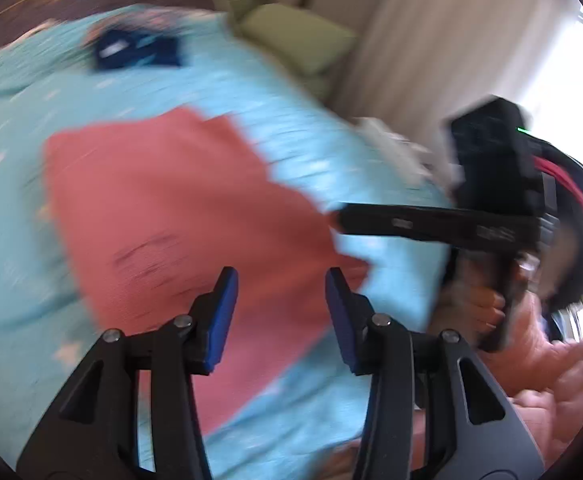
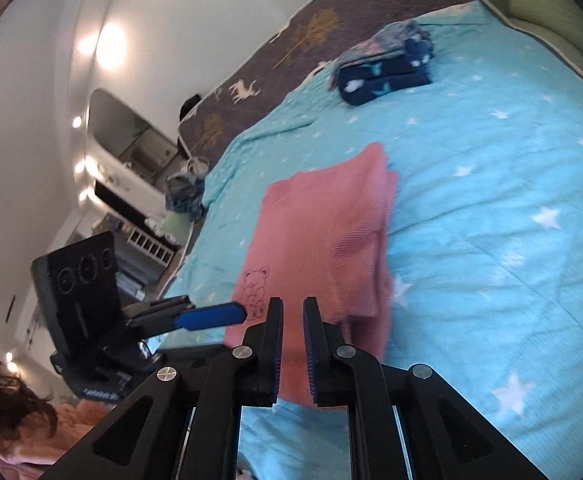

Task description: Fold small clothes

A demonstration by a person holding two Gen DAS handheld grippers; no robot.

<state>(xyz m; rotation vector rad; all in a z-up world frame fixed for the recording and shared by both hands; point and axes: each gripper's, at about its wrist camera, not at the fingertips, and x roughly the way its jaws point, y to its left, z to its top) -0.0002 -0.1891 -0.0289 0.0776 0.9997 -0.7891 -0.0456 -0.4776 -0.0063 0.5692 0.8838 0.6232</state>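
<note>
A pink garment (image 2: 323,232) with a small bear drawing lies folded on the light blue star-print bedspread (image 2: 491,200). It also shows blurred in the left wrist view (image 1: 179,208). My left gripper (image 1: 281,284) is open and empty just above the garment's near edge; its blue-padded finger also shows in the right wrist view (image 2: 211,316). My right gripper (image 2: 293,320) hovers over the garment's near end with its jaws a narrow gap apart and nothing between them. It appears in the left wrist view (image 1: 343,218) at the garment's right edge.
A stack of folded dark blue clothes (image 2: 387,64) sits farther up the bedspread, also in the left wrist view (image 1: 139,50). A grey deer-print blanket (image 2: 323,20) lies beyond. Green cushions (image 1: 299,36) and a curtain stand by the bed. A person in pink (image 1: 551,368) is at the bed's side.
</note>
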